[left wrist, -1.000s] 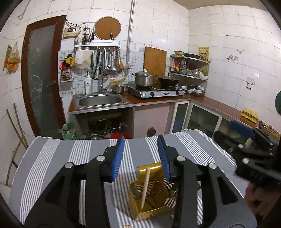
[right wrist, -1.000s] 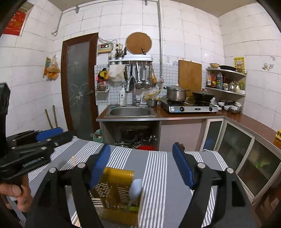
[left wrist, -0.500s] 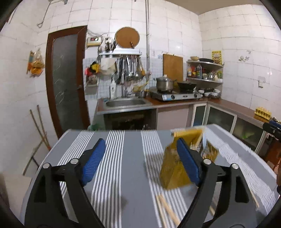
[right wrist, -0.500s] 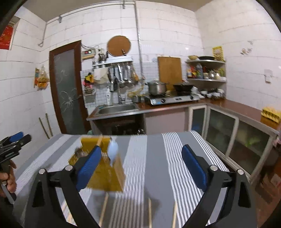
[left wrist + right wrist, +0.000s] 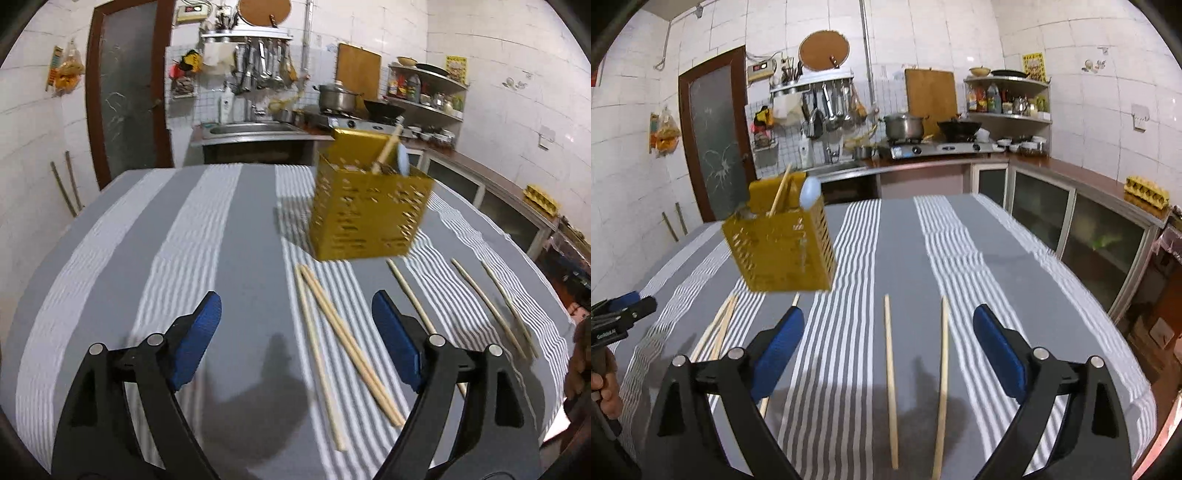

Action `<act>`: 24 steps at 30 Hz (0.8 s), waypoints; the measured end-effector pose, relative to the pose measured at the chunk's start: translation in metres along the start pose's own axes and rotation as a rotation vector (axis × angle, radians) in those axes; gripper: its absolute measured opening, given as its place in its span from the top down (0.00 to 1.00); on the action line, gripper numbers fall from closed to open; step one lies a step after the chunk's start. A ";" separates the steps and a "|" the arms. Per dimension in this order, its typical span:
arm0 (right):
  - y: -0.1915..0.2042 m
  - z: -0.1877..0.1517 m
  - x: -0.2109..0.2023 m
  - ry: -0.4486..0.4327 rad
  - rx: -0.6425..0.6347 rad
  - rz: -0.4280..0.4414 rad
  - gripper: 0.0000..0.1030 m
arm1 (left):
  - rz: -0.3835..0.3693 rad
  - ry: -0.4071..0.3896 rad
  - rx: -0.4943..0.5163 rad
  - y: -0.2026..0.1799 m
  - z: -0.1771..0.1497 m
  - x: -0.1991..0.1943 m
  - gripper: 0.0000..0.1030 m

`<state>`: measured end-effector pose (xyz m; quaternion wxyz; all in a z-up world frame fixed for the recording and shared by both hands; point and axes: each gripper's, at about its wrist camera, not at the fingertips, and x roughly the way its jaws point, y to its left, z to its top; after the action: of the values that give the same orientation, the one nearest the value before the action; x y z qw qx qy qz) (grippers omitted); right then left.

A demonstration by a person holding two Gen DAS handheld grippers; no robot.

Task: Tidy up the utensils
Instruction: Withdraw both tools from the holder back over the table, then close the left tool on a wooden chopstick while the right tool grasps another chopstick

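perforated gold metal utensil holder (image 5: 369, 210) upright mid-table on ribbed grey-and-white striped cloth (image 5: 207, 236), slim wooden chopsticks (image 5: 890, 384) lying loose before it, left gripper (image 5: 295, 332) and right gripper (image 5: 886, 339) both spread wide, blue-padded, empty, gripper lettering unreadable

A woven cloth in grey and white stripes, matt and faintly ribbed, covers the tabletop (image 5: 207, 236) beneath each tool. Ahead of the left tool (image 5: 295, 332) stands a perforated utensil holder (image 5: 365, 218) with a dull gold sheen, whether metal or plastic unclear. Pale, smooth wooden chopsticks (image 5: 343, 343) lie between its matt black plastic arms, whose pads (image 5: 199, 332) are textured blue. Beyond the right tool (image 5: 886, 347), glossy white wall tiles (image 5: 1071, 74) catch the light.
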<state>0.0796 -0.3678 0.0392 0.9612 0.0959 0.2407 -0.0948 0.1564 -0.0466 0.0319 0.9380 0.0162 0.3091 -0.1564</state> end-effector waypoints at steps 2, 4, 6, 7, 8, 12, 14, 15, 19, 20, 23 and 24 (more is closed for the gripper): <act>-0.001 -0.005 0.000 0.012 -0.003 0.003 0.12 | 0.014 0.019 0.023 -0.005 -0.004 0.006 0.21; -0.002 -0.009 0.000 0.015 -0.010 -0.003 0.12 | 0.009 0.046 0.017 -0.003 -0.006 0.013 0.23; -0.003 -0.011 0.001 0.023 -0.020 -0.017 0.12 | 0.025 0.074 0.019 -0.002 -0.004 0.021 0.25; -0.005 -0.010 0.003 0.030 -0.020 -0.027 0.12 | 0.031 0.082 0.024 -0.002 -0.003 0.025 0.25; -0.005 -0.012 0.002 0.034 -0.018 -0.029 0.12 | 0.035 0.091 0.024 -0.001 -0.003 0.028 0.26; -0.003 -0.012 0.008 0.052 -0.032 -0.037 0.12 | 0.034 0.134 0.017 0.003 -0.005 0.043 0.27; 0.001 -0.012 0.012 0.060 -0.041 -0.033 0.12 | 0.033 0.152 0.019 0.003 -0.006 0.051 0.30; 0.001 -0.013 0.013 0.061 -0.045 -0.033 0.12 | 0.036 0.163 0.020 0.004 -0.007 0.055 0.32; 0.007 -0.013 0.020 0.077 -0.058 -0.027 0.12 | 0.035 0.187 0.019 0.007 -0.006 0.069 0.36; 0.008 -0.013 0.023 0.083 -0.063 -0.029 0.12 | 0.031 0.190 0.016 0.007 -0.005 0.071 0.37; 0.010 -0.012 0.030 0.100 -0.074 -0.042 0.12 | 0.041 0.208 0.027 0.007 -0.003 0.080 0.39; 0.010 -0.012 0.033 0.107 -0.076 -0.047 0.12 | 0.047 0.218 0.034 0.006 -0.003 0.084 0.40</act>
<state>0.1056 -0.3595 0.0145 0.9474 0.0587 0.2973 -0.1029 0.2206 -0.0646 -0.0197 0.9016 0.0563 0.4063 -0.1370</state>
